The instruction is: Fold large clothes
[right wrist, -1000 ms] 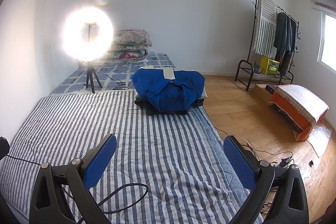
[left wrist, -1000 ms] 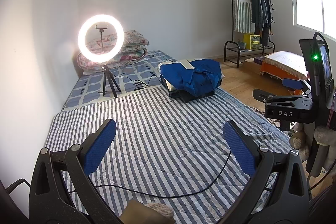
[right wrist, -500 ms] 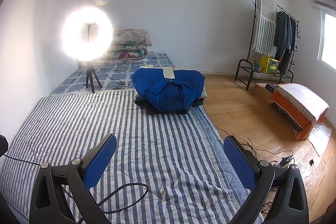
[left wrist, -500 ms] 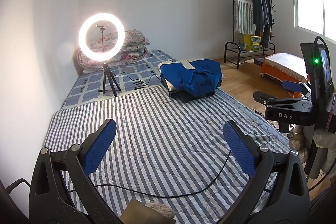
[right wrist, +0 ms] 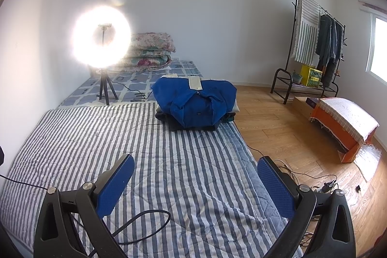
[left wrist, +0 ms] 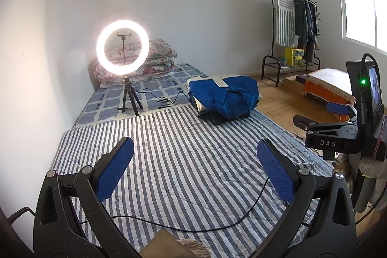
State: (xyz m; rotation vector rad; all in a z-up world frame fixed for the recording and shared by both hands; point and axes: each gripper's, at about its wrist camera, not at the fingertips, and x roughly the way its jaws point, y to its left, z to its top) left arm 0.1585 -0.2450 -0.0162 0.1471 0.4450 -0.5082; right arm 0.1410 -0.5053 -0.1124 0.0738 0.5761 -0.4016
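A stack of folded clothes with a blue garment (left wrist: 223, 94) (right wrist: 197, 103) on top lies at the far end of the striped blanket (left wrist: 183, 161) (right wrist: 169, 161). My left gripper (left wrist: 194, 171) is open and empty, held well above the near half of the blanket. The right gripper (right wrist: 196, 181) also stands open with nothing between its blue pads, over the blanket's near right part. The right gripper's body (left wrist: 336, 134) shows at the right edge of the left wrist view. No unfolded garment lies on the blanket.
A lit ring light (left wrist: 122, 50) (right wrist: 101, 36) on a tripod stands behind the blanket, folded quilts (right wrist: 150, 50) beyond it. A black cable (left wrist: 193, 226) crosses the near blanket. Right of the bed are wooden floor, a clothes rack (right wrist: 312, 40) and an orange stool (right wrist: 343, 122).
Both views have shifted only slightly; the left gripper drifted a little, and the clothes stack has not moved. Both grippers stay open.
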